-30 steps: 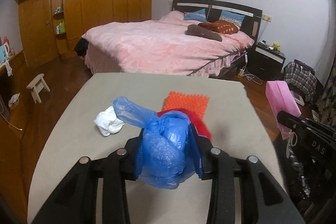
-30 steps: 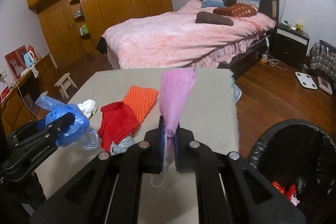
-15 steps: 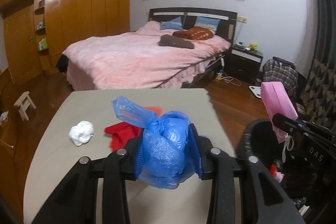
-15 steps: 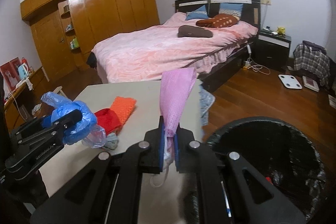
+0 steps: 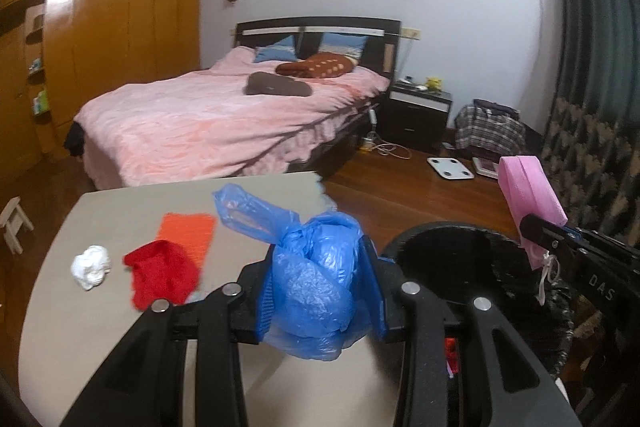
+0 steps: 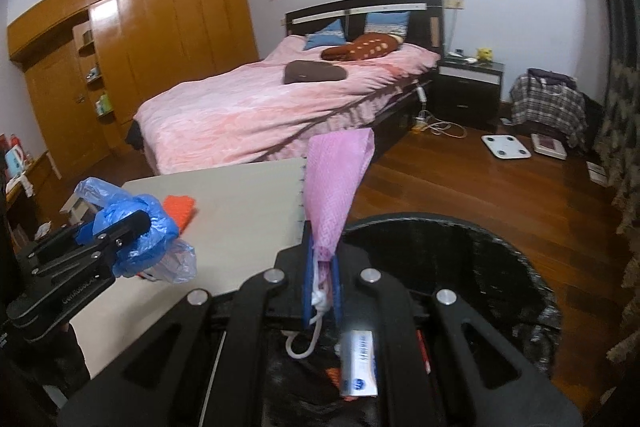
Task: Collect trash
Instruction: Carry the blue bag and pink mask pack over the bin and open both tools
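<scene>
Both grippers have been swung right since a second ago — the black bin (image 6: 460,267) is now under the right gripper (image 6: 323,267), pinching the pink mesh bag (image 6: 336,183). The blue plastic bag (image 5: 320,275) is clamped by the left gripper (image 5: 322,291) at the table's (image 5: 80,327) right edge.

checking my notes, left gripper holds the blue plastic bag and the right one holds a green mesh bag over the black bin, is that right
Nearly. The mesh bag in the right gripper is pink, not green, as the right wrist view shows. The rest holds: the left gripper holds the blue plastic bag, and the black bin sits below.
</scene>
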Motion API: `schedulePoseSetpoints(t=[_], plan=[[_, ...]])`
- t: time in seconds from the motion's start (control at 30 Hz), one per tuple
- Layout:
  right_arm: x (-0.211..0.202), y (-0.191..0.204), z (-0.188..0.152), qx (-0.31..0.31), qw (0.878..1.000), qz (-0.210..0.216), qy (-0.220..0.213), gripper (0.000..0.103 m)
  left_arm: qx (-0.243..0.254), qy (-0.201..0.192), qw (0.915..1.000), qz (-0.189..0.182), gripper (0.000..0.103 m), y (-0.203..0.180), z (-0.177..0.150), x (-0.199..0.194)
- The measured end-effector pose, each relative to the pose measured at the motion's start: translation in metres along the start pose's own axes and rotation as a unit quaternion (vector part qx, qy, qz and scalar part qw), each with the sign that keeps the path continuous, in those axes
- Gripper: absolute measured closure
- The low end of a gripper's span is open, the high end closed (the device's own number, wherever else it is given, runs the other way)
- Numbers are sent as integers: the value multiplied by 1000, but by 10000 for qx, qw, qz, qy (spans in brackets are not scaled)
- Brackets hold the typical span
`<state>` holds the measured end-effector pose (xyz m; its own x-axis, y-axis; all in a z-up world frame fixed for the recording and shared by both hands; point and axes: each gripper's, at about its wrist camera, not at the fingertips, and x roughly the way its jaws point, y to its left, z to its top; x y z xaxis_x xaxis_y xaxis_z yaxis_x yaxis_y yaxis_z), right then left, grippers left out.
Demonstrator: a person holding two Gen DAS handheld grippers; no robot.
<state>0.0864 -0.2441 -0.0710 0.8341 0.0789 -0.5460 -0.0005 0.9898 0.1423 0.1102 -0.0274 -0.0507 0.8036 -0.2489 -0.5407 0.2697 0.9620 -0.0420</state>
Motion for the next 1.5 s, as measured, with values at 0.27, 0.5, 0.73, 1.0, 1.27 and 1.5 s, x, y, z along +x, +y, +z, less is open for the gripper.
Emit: schedulePoseSetpoints(t=[0.27, 0.5, 0.73, 1.0, 1.27, 1.5], plan=[[-13, -40, -15, 174, 9989, -434, 48, 96, 190, 5, 9988, -446, 65, -43, 5, 15], [-17, -69, -29, 290, 9970, -697, 144, 96, 398, 83, 9960, -797, 65, -80, 3, 35], [-13, -91, -41, 384, 9953, -854, 250, 96, 613, 185, 9923, -1064, 65, -108, -4, 56], [1, -105, -51, 401, 9933, -993, 442, 89, 630, 420, 9861, -1481, 53, -118, -10, 73], [6, -114, -57, 475, 9911, -1133, 504, 40, 439, 512, 9844, -1623, 23, -104, -8, 74], [-5, -110, -55, 494, 9910, -1226, 222, 7, 311, 122, 9921, -1211, 9, -75, 4, 54]])
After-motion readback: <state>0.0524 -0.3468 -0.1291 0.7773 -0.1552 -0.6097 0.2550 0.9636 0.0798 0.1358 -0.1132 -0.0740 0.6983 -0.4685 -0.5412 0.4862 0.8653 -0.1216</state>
